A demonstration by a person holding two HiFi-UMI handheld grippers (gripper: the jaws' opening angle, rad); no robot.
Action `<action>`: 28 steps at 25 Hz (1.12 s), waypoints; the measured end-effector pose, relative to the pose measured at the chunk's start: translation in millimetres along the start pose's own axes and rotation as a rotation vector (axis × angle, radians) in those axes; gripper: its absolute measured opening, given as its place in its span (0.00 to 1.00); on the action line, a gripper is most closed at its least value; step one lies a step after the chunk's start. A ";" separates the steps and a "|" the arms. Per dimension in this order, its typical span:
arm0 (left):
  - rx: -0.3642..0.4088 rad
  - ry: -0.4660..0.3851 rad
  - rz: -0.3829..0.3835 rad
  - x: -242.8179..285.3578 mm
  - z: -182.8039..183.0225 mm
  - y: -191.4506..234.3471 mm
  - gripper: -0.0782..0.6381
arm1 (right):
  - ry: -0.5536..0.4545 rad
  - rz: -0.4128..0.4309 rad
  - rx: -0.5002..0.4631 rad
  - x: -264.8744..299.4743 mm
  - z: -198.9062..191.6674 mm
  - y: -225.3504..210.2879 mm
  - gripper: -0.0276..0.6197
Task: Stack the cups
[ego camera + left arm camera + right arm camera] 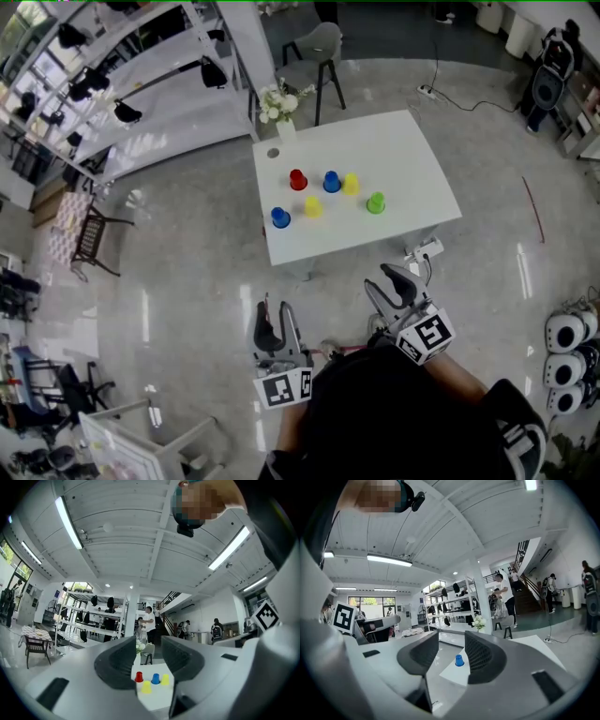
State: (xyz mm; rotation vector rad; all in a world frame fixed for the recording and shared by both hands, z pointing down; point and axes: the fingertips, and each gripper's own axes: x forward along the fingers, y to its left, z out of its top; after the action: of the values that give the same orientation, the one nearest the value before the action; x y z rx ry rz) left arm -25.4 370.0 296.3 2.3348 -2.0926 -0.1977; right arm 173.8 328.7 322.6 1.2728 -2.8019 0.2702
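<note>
While the left gripper (pixel 275 317) and right gripper (pixel 384 281) hover short of the table (pixel 403 150), jaws parted and empty, six cups (pixel 331 182) stand singly on it; flowers (pixel 277 101) fill a vase (pixel 285 127) at its far corner.

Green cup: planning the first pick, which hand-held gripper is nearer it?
Right. The right hand-held gripper sits just off the table's near edge, nearly in line with the green cup; the left hand-held gripper is farther back and leftward.

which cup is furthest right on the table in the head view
The green cup. It is the only green one, and it stands apart, to the right of the nearest yellow cup.
</note>
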 end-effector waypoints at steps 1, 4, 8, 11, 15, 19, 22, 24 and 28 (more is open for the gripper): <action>0.000 0.005 -0.002 -1.6 -1.3 0.9 0.33 | 0.002 -0.001 -0.001 -0.1 -0.8 1.5 0.32; 0.000 0.016 -0.010 -7.2 -5.3 4.6 0.33 | 0.014 -0.004 -0.002 0.7 -5.0 7.9 0.32; 0.001 0.032 -0.022 -16.3 -9.5 13.1 0.33 | 0.018 -0.008 -0.008 4.2 -8.7 22.1 0.32; -0.006 0.045 -0.023 -25.2 -15.0 23.6 0.33 | 0.027 -0.014 -0.015 8.3 -12.6 34.8 0.32; -0.005 0.055 -0.044 -41.9 -20.8 35.8 0.34 | 0.035 -0.027 -0.021 11.6 -19.9 55.5 0.32; -0.019 0.032 -0.061 -62.7 -22.3 54.3 0.34 | 0.034 -0.049 -0.029 15.4 -25.5 78.0 0.32; -0.017 0.033 -0.080 -71.5 -28.1 64.2 0.34 | 0.039 -0.062 -0.036 19.5 -30.0 89.6 0.32; -0.021 0.042 -0.081 -73.1 -32.2 69.4 0.34 | 0.043 -0.068 -0.037 22.4 -31.8 93.3 0.32; -0.039 0.057 -0.062 -80.9 -36.6 80.5 0.21 | 0.059 -0.065 -0.035 28.6 -37.0 101.5 0.32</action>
State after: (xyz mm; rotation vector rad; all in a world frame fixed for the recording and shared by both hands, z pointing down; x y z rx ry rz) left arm -110.1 438.0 347.0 2.3562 -1.9743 -0.1689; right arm 77.7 379.6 348.5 1.3233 -2.6988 0.2501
